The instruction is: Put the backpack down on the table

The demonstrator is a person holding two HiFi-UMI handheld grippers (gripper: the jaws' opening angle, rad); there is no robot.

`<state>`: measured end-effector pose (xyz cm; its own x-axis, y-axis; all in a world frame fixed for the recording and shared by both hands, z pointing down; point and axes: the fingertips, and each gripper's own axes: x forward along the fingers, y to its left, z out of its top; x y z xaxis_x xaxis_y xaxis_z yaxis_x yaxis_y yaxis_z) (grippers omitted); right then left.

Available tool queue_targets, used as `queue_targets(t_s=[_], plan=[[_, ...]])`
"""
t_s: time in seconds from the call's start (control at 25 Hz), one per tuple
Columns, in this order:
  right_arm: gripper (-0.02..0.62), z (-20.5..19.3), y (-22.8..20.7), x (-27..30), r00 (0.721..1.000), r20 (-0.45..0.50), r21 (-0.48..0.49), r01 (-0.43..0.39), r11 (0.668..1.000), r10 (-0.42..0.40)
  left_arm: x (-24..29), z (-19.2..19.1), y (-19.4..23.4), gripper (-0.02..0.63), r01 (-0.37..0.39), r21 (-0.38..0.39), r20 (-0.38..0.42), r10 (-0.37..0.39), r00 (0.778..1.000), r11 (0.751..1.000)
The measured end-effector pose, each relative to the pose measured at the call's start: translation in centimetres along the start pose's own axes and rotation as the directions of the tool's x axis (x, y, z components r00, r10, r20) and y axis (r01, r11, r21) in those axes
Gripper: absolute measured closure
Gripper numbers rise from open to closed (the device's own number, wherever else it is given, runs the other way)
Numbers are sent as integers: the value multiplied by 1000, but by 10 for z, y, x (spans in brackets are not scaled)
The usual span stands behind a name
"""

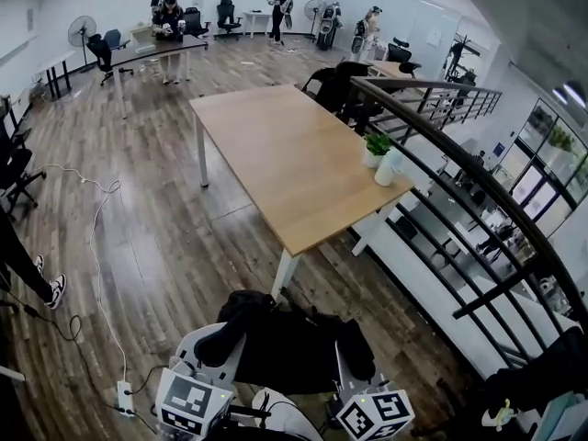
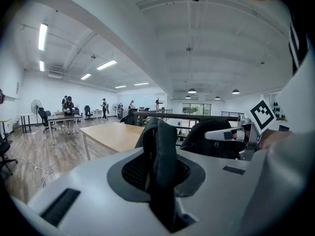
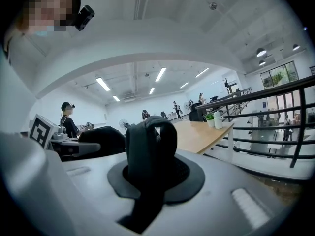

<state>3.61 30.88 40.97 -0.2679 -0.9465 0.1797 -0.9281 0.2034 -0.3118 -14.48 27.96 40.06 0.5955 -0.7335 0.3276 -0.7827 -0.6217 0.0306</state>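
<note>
A: Short of the bench (image 1: 276, 154), over the wood floor (image 1: 165, 237): where's the backpack (image 1: 289, 343)?
B: Black, slung between the two tongs at the bottom of the head view. Wholly off the bench; the bench's near corner lies just beyond the bag.
A: Left tongs (image 2: 162, 178)?
B: Clenched on a padded black strap (image 2: 161, 141), which stands up between the jaws.
A: Right tongs (image 3: 151, 178)?
B: Likewise clamped, on a looped black strap (image 3: 150, 141).
A: Progress, then?
B: Pickup done, by my reading. Bag is carried, and both grips look firm. Left to do: close the gap, lift the bag over the edge, set it on the top, let go.
A: Room to land?
B: Plenty. The top carries only a potted plant (image 1: 377, 143) and a white bottle (image 1: 387, 167) at the right edge, well apart from the near end.
</note>
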Motion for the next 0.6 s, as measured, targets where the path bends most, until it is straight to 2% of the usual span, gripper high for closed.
queue_targets(t_s=[0.28,0.6], plan=[[541,41,-44,58,999,7,-15,-44,999,44,65,32,12,548,-44,-17,11,44,999,999],[541,60,-80,96,996,2,-29,-84,996,85,107,52,15,548,-76,-15,28,76,997,997]])
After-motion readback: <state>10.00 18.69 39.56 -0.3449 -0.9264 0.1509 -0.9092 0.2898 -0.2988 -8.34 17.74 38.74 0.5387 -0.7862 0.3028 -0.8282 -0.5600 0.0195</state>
